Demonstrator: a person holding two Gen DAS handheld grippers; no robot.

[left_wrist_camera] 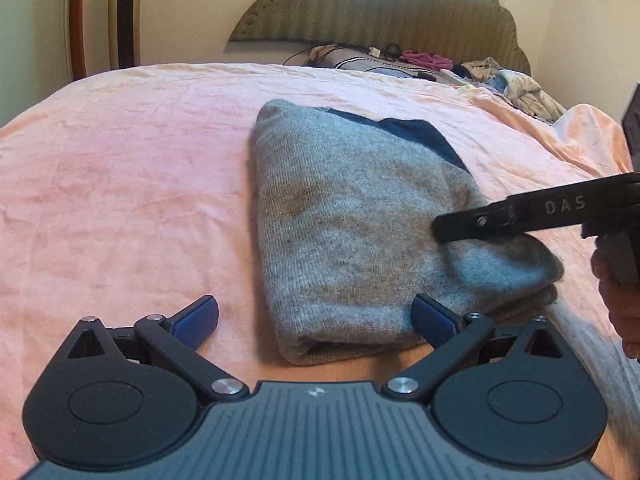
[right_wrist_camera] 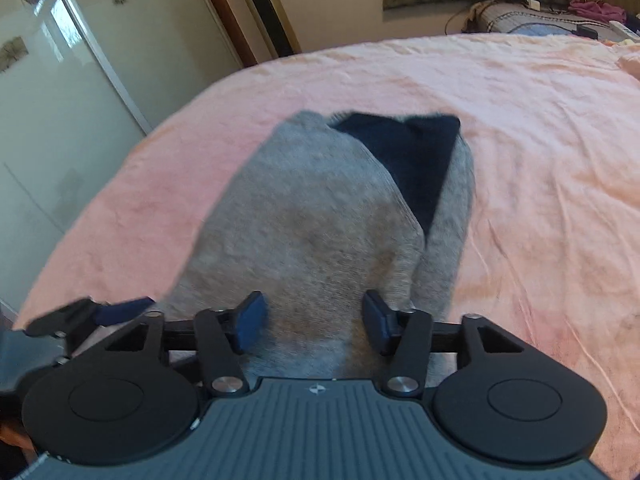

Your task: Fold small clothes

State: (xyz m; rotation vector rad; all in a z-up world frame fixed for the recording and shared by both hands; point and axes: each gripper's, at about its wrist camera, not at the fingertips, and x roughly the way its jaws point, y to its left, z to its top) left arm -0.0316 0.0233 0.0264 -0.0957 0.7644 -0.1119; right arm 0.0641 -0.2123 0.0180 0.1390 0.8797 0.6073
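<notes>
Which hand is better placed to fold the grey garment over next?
Probably the left: its tool stands wide open astride the grey garment's near folded edge, while the right tool hovers over the middle, gripping nothing.

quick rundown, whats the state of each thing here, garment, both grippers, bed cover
grey garment: folded into a compact stack, dark blue part showing at the far end, lying flat
left gripper: jaws wide open, nothing held, at the garment's near edge
right gripper: jaws partly apart over the grey fabric, no grip visible
pink bed cover: spread out, lightly wrinkled

Right gripper [right_wrist_camera: 316,322] jaws apart above grey garment [right_wrist_camera: 304,232].
</notes>
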